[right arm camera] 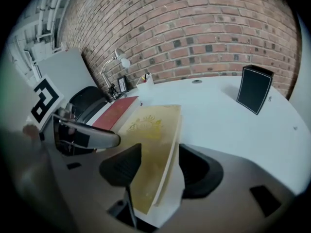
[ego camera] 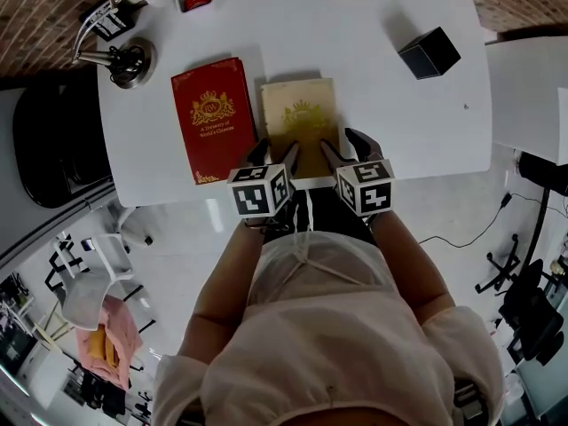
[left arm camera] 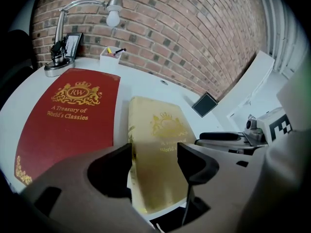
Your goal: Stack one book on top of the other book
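Red book (left arm camera: 73, 115), cover, gold print: crest with initials "RW"; below it, title in two lines, "A Treasury of World's Classics". Same title legible in head view. Gold book (left arm camera: 160, 144), cover: similar crest, initials unreadable; title faint, tone on tone, only "World's" partly legible. Spine mark too small to read.

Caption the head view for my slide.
Left gripper and right gripper, both open, straddle near corners of the gold book beside the red book on the white table.
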A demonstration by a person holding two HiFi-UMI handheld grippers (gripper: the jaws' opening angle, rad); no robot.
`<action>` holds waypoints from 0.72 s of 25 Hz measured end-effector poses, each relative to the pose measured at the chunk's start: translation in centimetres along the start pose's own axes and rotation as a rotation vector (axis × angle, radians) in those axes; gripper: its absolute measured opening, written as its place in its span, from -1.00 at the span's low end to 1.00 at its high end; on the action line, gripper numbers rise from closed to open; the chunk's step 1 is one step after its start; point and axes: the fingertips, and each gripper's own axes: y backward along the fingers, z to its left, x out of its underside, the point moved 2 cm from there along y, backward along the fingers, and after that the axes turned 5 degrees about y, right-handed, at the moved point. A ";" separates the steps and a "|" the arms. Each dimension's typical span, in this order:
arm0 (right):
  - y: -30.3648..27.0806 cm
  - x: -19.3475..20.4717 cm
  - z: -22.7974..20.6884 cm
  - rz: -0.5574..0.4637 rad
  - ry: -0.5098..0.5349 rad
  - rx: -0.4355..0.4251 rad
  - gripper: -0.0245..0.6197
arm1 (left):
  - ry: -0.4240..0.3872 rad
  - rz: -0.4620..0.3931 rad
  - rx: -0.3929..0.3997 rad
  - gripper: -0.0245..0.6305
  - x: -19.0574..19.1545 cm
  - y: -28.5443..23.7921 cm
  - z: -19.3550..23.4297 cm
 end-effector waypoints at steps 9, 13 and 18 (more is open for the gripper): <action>-1.0 1.6 0.1 0.057 -0.105 -0.042 -0.22 | -0.035 0.017 -0.034 -0.07 0.3 -0.6 0.0; -1.2 1.6 0.2 0.054 -0.125 -0.074 -0.25 | -0.035 0.014 -0.037 -0.07 0.3 -0.8 0.0; -1.1 1.7 0.3 0.053 -0.155 -0.101 -0.36 | -0.035 -0.005 -0.031 -0.07 0.3 -0.7 0.0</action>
